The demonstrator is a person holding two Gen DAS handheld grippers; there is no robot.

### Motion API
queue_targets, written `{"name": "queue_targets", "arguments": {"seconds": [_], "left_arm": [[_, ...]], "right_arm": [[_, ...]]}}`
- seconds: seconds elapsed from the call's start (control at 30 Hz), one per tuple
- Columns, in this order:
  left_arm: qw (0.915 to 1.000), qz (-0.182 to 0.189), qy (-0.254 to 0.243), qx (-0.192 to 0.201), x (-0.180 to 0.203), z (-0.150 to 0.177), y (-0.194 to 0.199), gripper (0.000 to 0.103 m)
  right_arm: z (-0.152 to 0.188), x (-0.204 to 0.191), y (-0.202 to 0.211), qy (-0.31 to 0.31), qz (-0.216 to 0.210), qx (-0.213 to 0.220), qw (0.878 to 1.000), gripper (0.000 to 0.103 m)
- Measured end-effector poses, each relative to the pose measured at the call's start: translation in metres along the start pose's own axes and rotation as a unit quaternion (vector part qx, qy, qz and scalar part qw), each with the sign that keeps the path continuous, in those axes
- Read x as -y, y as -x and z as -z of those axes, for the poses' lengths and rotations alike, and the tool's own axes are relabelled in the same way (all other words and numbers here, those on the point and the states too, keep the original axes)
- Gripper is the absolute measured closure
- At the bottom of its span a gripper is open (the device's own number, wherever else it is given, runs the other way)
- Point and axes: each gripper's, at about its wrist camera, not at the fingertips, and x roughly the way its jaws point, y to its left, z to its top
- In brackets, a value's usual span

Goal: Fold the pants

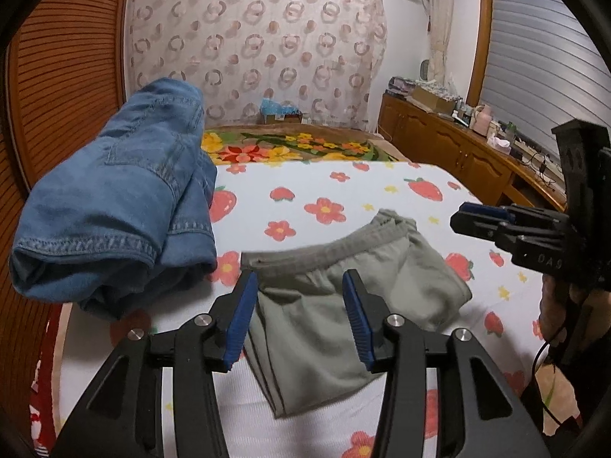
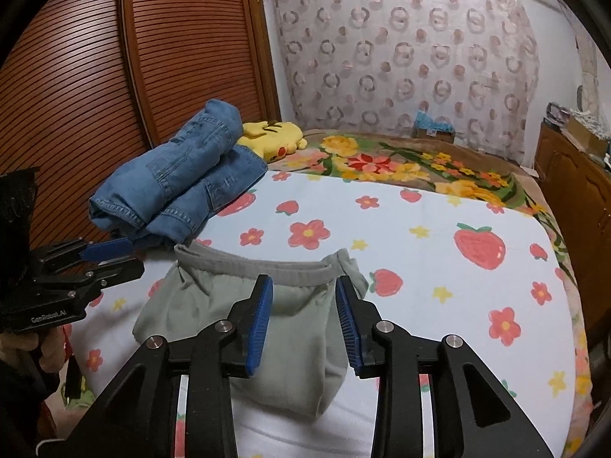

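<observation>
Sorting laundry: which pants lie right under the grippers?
The grey-green pants, waistband facing away; the blue jeans sit folded farther left by the wardrobe.

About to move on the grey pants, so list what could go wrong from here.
1. The grey pants lie bunched with the waistband curling up; a pinch from either open gripper, left or right, may catch only one layer and fold crooked.
2. The jeans sit right beside the pants; the left gripper could snag or drag them.
</observation>
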Motion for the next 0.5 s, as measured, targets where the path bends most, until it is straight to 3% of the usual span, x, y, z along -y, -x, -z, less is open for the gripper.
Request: {"name": "queue_targets", "arguments": {"seconds": [0.5], "left_arm": [[0.9983, -0.006, 0.0, -0.058, -0.002, 0.041, -0.022, 0.056]], "right_arm": [[0.035, 0.009, -0.008, -0.004, -0.011, -0.055, 0.998, 0.065]]}}
